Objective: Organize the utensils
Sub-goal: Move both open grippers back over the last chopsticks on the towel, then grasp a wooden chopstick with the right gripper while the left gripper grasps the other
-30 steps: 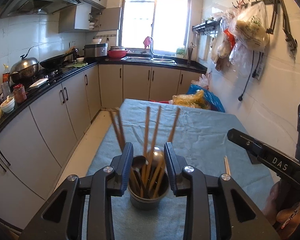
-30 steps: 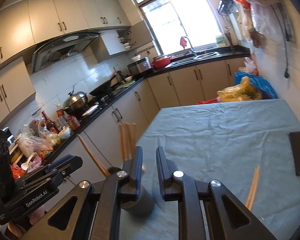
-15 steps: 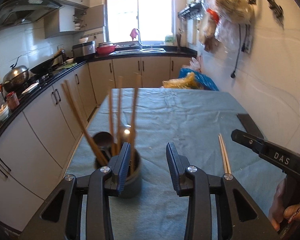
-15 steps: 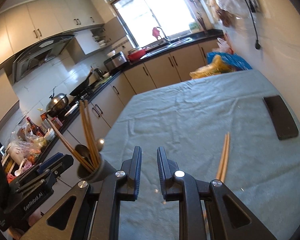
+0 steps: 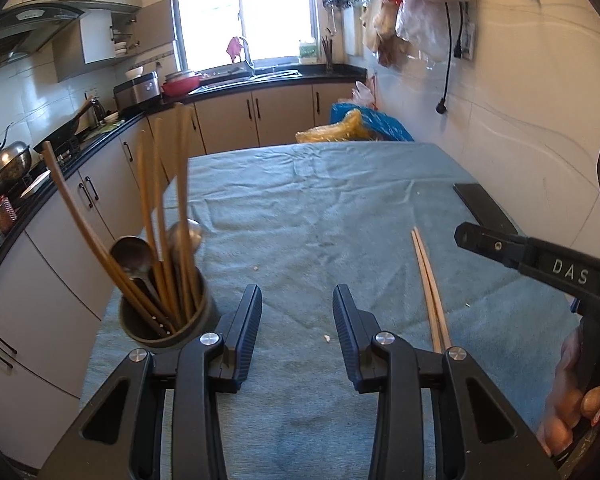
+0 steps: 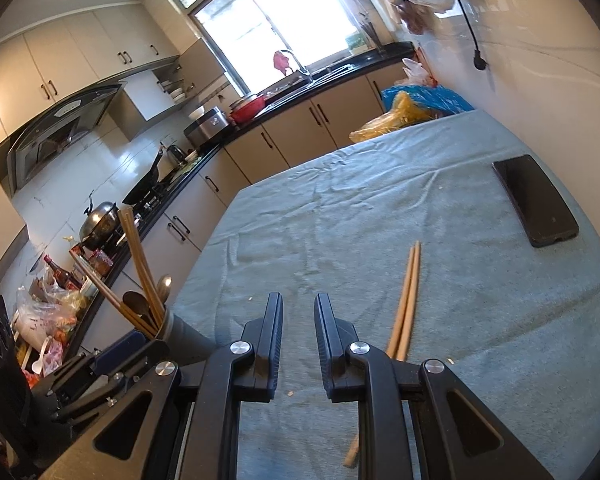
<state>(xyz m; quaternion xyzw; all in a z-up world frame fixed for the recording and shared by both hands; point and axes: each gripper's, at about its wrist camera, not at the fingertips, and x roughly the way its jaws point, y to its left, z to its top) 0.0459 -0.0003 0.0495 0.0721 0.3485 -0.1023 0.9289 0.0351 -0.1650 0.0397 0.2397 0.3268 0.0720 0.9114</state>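
A dark utensil cup stands at the table's left edge, holding several wooden chopsticks and two metal spoons. It also shows in the right wrist view. A loose pair of wooden chopsticks lies on the blue-grey cloth to the right, also in the right wrist view. My left gripper is open and empty, right of the cup. My right gripper is open by a narrow gap and empty, just left of the loose pair.
A black phone lies near the wall at the table's right edge. Yellow and blue bags sit at the table's far end. Kitchen cabinets and a stove counter run along the left, beyond the table's left edge.
My left gripper has drawn off the cup to the right and opened wider; the cup now stands to its left. My right gripper has swung toward the loose chopsticks.
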